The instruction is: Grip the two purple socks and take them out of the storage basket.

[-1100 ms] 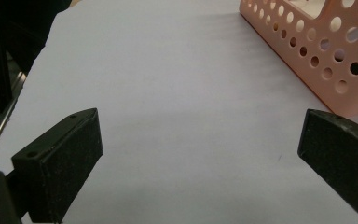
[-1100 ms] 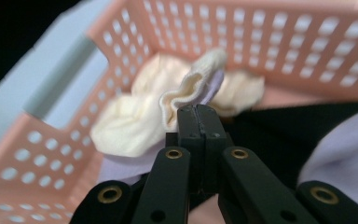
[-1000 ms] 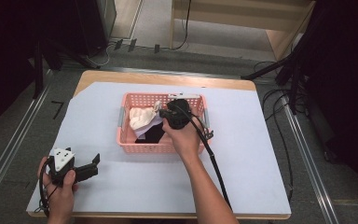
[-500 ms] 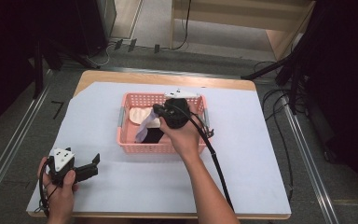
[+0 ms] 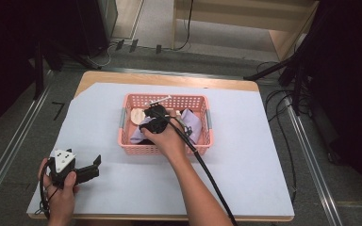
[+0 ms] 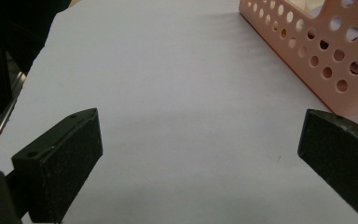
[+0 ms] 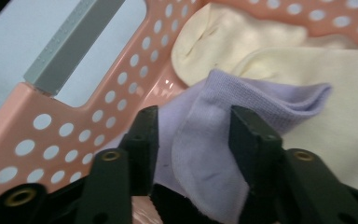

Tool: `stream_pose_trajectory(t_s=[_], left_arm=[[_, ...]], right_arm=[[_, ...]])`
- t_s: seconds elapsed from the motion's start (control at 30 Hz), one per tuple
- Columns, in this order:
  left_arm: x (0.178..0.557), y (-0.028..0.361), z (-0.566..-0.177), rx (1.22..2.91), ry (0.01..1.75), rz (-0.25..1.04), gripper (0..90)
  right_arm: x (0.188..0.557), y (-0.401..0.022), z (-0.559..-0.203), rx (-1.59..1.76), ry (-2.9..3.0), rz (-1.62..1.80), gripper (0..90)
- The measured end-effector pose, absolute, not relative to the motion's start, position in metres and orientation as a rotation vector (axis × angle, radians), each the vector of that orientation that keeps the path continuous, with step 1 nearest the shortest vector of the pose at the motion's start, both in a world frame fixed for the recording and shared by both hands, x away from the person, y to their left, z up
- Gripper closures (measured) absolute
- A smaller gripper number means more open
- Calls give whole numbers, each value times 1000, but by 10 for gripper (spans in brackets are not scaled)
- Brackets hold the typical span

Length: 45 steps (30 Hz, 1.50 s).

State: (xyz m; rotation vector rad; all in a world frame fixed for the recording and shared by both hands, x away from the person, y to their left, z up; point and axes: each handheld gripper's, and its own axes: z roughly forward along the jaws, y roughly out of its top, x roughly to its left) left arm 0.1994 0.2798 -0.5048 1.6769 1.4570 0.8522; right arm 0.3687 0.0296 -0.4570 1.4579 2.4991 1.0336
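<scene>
A pink perforated basket [image 5: 165, 149] stands mid-table with socks in it. My right gripper [image 5: 152, 120] reaches down into its left half. In the right gripper view its jaws [image 7: 193, 126] have just been opening and now straddle a fold of a lavender sock [image 7: 270, 100], not squeezing it. Cream socks [image 7: 335, 74] lie behind the lavender one, and a dark cloth [image 7: 177, 205] sits just below the jaws. My left gripper [image 5: 94, 168] rests low at the table's front left, pointing toward the basket. Its jaws [image 6: 200, 149] stand wide open over bare white cover.
A white sheet [image 5: 245, 155] covers the wooden table. More lavender fabric [image 5: 193, 123] lies in the basket's right half. The basket has grey handles [image 7: 70, 42] at its ends, and its corner [image 6: 317, 51] is ahead and right of the left gripper. The right gripper's cable [image 5: 207, 174] trails along the forearm.
My right hand has shifted left and sunk lower into the basket. Its jaws have gone from shut to parted around the lavender sock. The left hand has stayed still.
</scene>
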Motion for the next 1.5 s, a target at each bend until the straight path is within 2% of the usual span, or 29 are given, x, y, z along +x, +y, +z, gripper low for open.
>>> stream_pose_trajectory(t_s=[0.17, 0.2, 0.33, 0.4, 0.47, 0.5, 0.53, 0.6, 0.73, 1.07, 1.13, 1.5], left_arm=[[199, 280, -505, 1674, 1457, 853, 6], [199, 280, -505, 1677, 1457, 850, 6], [199, 280, -505, 1678, 1456, 848, 6], [199, 280, -505, 1677, 1453, 849, 6], [199, 280, -505, 1680, 1454, 848, 6], [199, 280, -505, 1680, 1454, 848, 6], [199, 280, -505, 1680, 1453, 847, 6], [199, 280, -505, 1678, 1451, 846, 6], [199, 280, -505, 1678, 1452, 846, 6], [200, 279, -505, 1685, 1455, 848, 7], [199, 279, -505, 1683, 1462, 857, 72], [199, 279, -504, 1685, 1465, 865, 76]], right_arm=[[370, 48, -462, 1489, 2531, 928, 484], [371, 58, -463, 1499, 2554, 891, 442], [372, 72, -468, 1546, 2609, 757, 404], [372, 78, -470, 1549, 2618, 658, 428], [371, 83, -470, 1514, 2579, 574, 559], [371, 83, -470, 1514, 2579, 574, 559], [370, 83, -470, 1493, 2554, 544, 654], [369, 83, -470, 1484, 2552, 545, 685], [365, 73, -465, 1469, 2530, 741, 845], [358, 42, -447, 1477, 2395, 1213, 872], [355, 32, -442, 1409, 2332, 1343, 874], [343, 15, -420, 1132, 2128, 1499, 873]])
